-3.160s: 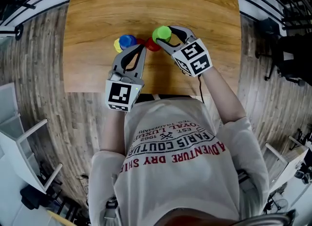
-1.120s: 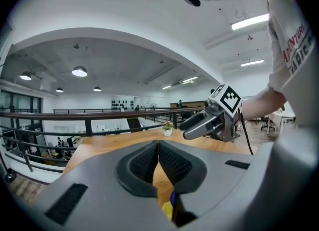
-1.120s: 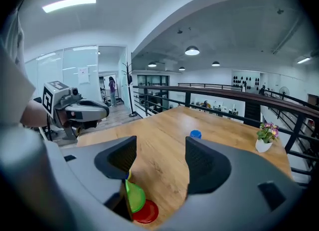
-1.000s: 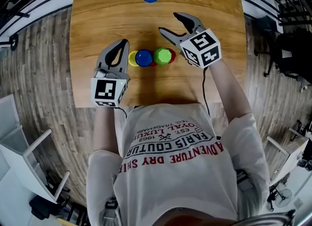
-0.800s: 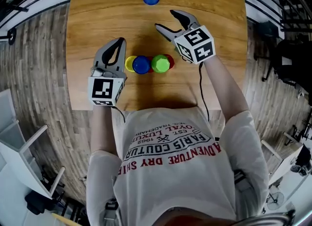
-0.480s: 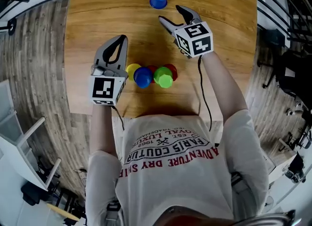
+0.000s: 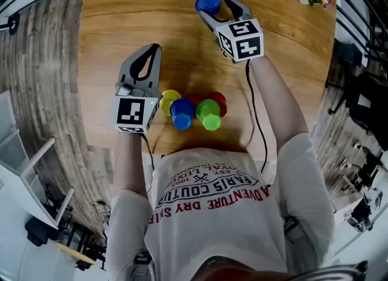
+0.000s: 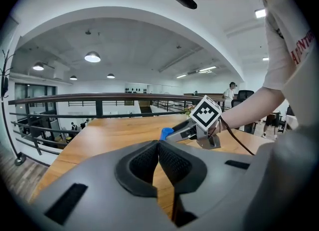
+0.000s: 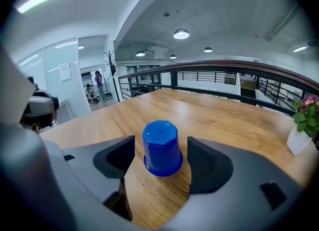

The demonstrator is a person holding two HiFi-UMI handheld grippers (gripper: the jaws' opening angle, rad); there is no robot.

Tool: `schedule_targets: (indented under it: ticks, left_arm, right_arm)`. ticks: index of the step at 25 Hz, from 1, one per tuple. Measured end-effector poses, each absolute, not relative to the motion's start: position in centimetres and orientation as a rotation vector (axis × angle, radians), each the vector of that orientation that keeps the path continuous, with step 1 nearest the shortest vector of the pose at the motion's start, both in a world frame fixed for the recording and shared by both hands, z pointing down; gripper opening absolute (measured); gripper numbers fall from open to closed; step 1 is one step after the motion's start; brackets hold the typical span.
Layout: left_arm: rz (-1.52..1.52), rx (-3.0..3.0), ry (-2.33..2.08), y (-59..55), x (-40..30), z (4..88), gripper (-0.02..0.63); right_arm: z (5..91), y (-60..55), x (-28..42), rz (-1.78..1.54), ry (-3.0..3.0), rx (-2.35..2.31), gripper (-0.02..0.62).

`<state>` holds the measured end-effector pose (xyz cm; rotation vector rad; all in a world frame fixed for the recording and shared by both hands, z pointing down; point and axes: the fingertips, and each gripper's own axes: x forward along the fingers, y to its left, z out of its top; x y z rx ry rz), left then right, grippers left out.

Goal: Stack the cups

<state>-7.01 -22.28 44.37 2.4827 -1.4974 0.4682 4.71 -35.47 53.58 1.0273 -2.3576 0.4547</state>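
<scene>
Straddling the lone blue cup (image 9: 162, 148) at the far side of the table (image 7: 121, 19), the right gripper (image 7: 216, 8) holds its jaws spread wide, one on each flank, neither touching. The left gripper (image 7: 151, 49) hovers pinched together on nothing beside the near cluster (image 7: 194, 107) (some cups there seem already stacked). This outlying cup is not yet grasped or carried back.

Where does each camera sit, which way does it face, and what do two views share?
Head view: on the person's head, facing steeply down at the table; shows both arms, left gripper, right gripper.
Left gripper view: on that gripper, facing across the table past shut jaws; shows the right arm.
Right gripper view: on that gripper, facing the lone blue cup between open jaws.
All three share that cup.
</scene>
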Motion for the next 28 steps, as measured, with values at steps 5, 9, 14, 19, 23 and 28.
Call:
schedule_targets:
  ticks: [5,9,14,19,23,28]
  left_arm:
    - [0.445,2.461,-1.482,-22.6,-6.9,45.0,0.017]
    - [0.442,2.457,-1.477,-22.8,-7.1,45.1,0.017]
    - [0.442,2.465,-1.471,-22.1,-7.1,44.6,0.017]
    - [0.418,2.456,-1.494,-21.6,-7.7,43.6,0.017]
    - [0.361,2.446,-1.499,-20.2,-7.4,42.3,0.017]
    - [0.358,2.496,-1.485,-18.4,-6.8,40.6,0.017]
  right_arm:
    - [55.0,-36.3,3.6,0.501,-2.337,1.012,0.321]
    - [55.3,-36.6,3.7,0.519,-2.32,1.055,0.278]
    - [54.9,-35.7,4.5,0.511,-2.301,1.058,0.272]
    - [53.6,-34.3,5.4,0.513,-2.293,1.064,0.272]
    - [51.4,-31.9,6.7,0.499,-2.305,1.069,0.272]
    - [48.0,-28.4,7.5,0.489,-2.332,1.098,0.272]
